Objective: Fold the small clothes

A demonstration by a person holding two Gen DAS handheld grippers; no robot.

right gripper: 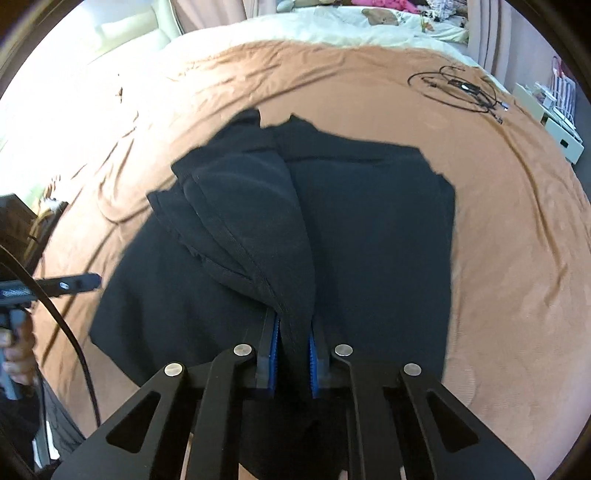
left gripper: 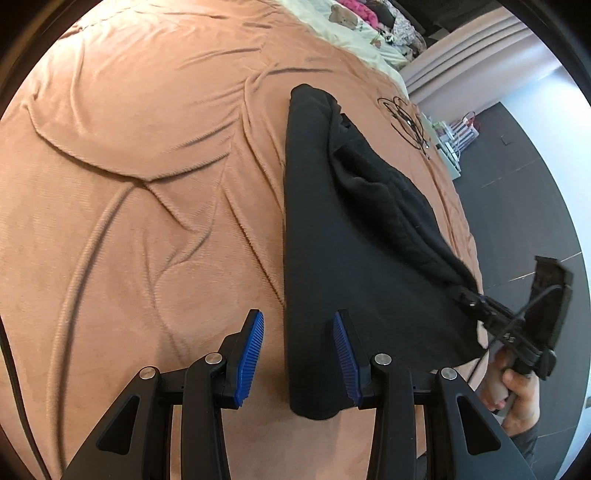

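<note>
A black garment [left gripper: 332, 258] lies on the brown bedspread [left gripper: 129, 166]. In the right wrist view the black garment [right gripper: 369, 229] is spread flat, with a lifted fold [right gripper: 258, 221] running up from the cloth into my right gripper [right gripper: 293, 354], which is shut on it. In the left wrist view my left gripper [left gripper: 299, 350] is open, its blue pads [left gripper: 255, 350] straddling the garment's near left edge without gripping. The right gripper [left gripper: 476, 299] shows there at the right, pinching the raised fold.
A coil of black cable [right gripper: 461, 88] lies on the bedspread at the far right. A cream blanket with clothes [right gripper: 369, 22] is at the bed's far end. White boxes [right gripper: 554, 122] stand beside the bed on the dark floor [left gripper: 517, 166].
</note>
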